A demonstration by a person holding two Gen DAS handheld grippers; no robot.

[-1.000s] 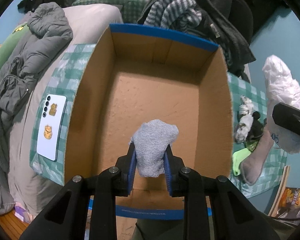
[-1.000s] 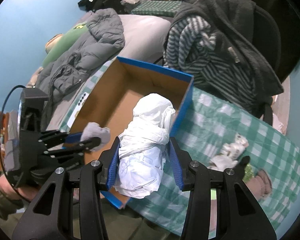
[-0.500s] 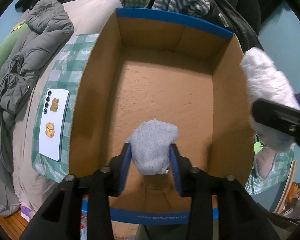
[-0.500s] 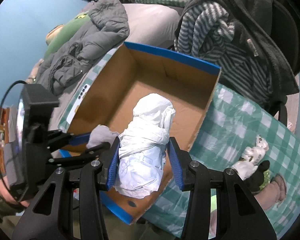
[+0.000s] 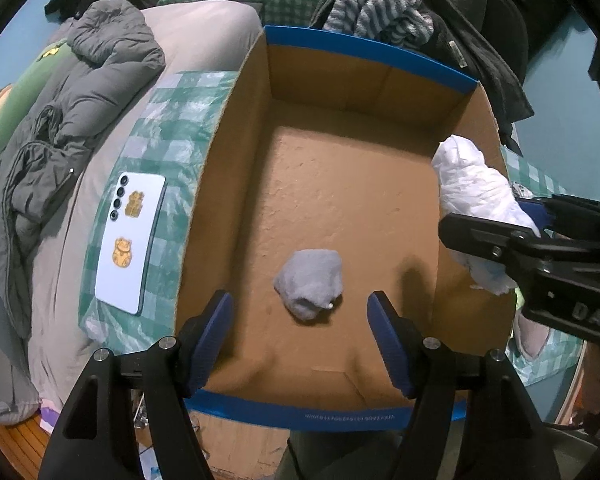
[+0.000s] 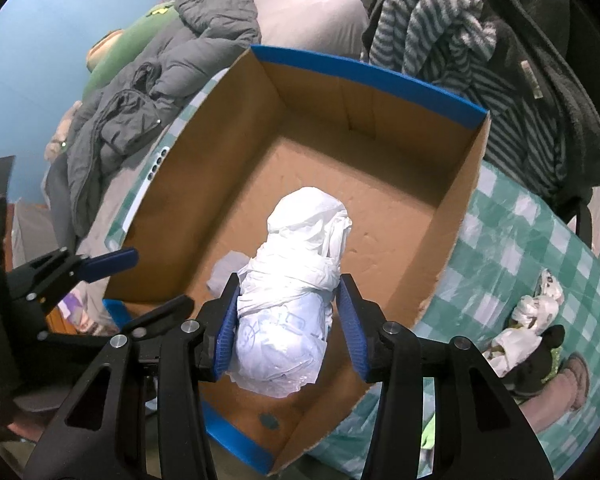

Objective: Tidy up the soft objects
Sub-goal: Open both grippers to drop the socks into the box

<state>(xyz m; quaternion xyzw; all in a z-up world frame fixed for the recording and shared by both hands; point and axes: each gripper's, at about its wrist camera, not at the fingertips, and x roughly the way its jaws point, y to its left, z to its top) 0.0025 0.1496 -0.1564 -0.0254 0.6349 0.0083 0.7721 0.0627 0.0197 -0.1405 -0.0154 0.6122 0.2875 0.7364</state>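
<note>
A small grey sock bundle (image 5: 310, 289) lies loose on the floor of the blue-rimmed cardboard box (image 5: 352, 80). Above it my left gripper (image 5: 300, 320) has its jaws opening wide, the pads well clear of the bundle. My right gripper (image 6: 288, 316) is shut on a crumpled white plastic bag bundle (image 6: 296, 292) and holds it over the box (image 6: 380, 76), just inside its right wall. In the left wrist view the white bag bundle (image 5: 472, 192) and the right gripper (image 5: 512, 220) show at the right. A corner of the grey sock bundle (image 6: 226, 268) peeks out behind the bag.
A white phone (image 5: 130, 240) with gold stickers lies on the green checked cloth (image 5: 172, 136) left of the box. A grey jacket (image 5: 60, 128) is heaped on the bed. Right of the box lie several small soft things (image 6: 536, 328). Striped and dark clothes (image 6: 480, 48) hang behind.
My left gripper opened and the grey sock bundle dropped onto the box floor. My right gripper came down and leftward with the white bag, from beside the box to over its inside.
</note>
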